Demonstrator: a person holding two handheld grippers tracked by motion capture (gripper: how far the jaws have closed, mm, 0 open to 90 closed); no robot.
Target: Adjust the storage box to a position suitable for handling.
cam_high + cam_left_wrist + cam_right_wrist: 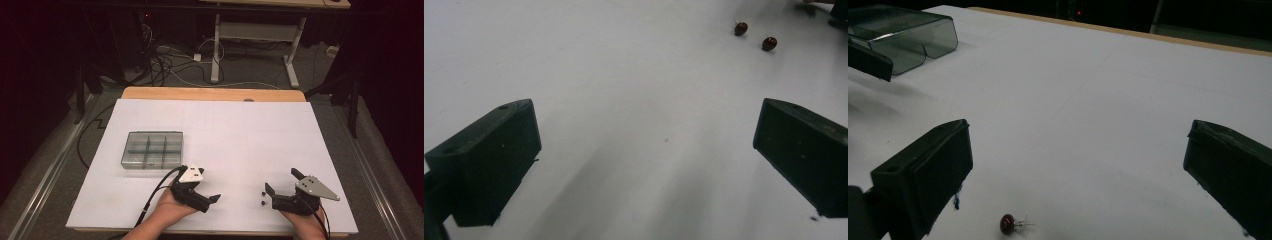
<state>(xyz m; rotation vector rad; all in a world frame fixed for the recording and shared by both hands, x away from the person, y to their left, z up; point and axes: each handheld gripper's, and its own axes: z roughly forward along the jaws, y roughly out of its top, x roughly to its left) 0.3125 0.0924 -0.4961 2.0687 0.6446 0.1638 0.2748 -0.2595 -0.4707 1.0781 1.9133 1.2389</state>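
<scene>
Both grippers sit near the front edge of the table [225, 125], jaws spread wide, nothing between them. Left gripper [207, 196] is left of centre w/ the hand [167, 207] under it; right gripper [285, 187] is toward the front right corner. Two small dark red beads [263, 197] lie on the white top just left of the right gripper, close together; in the right gripper view one bead [1007, 223] lies just ahead, btwn its jaws. Clear divided box [152, 149] sits on the left half, just behind the left gripper.
</scene>
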